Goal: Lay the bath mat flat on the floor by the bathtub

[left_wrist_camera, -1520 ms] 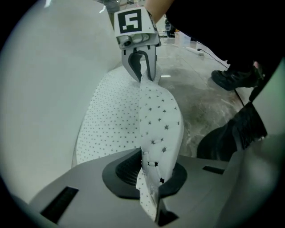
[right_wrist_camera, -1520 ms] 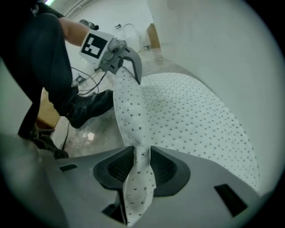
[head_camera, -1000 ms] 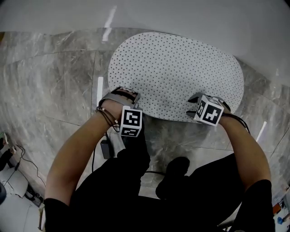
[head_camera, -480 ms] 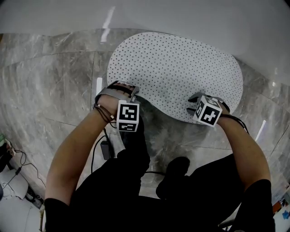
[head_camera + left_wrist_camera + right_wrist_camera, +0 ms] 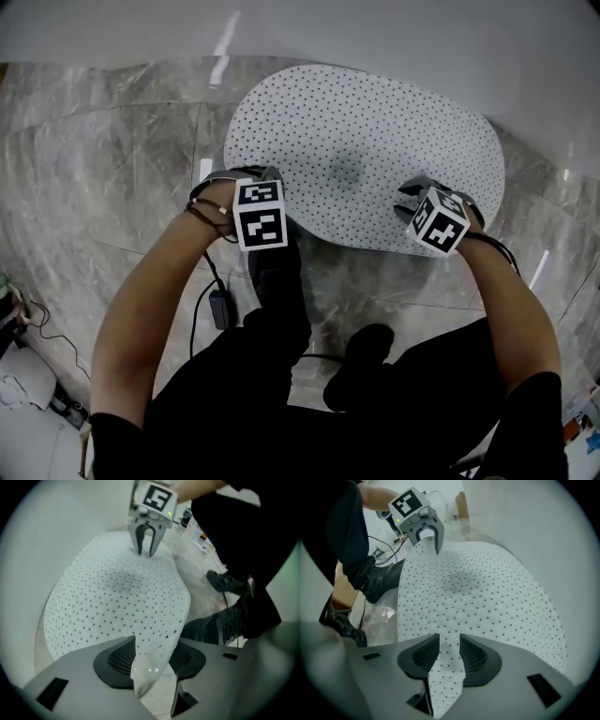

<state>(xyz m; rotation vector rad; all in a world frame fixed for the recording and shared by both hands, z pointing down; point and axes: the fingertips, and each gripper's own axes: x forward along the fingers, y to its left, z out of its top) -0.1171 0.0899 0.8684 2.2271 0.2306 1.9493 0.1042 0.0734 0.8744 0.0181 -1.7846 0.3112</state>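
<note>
My left gripper [image 5: 152, 667] has just been opening its jaws; they stand spread, with the near edge of the bath mat [image 5: 366, 150] lying loose between them. My right gripper [image 5: 449, 656] has just been closing, yet its pads stand apart as well, the mat's near edge running up between them unpinched. The rest of the mat lies spread on the grey veined floor [image 5: 112, 178], its far edge just beside the bathtub [image 5: 394, 37] wall; I can't see inside the tub

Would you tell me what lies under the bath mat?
Grey marble floor shows beside the bath mat, so it seemingly lies on that; the patch directly beneath is covered.
</note>
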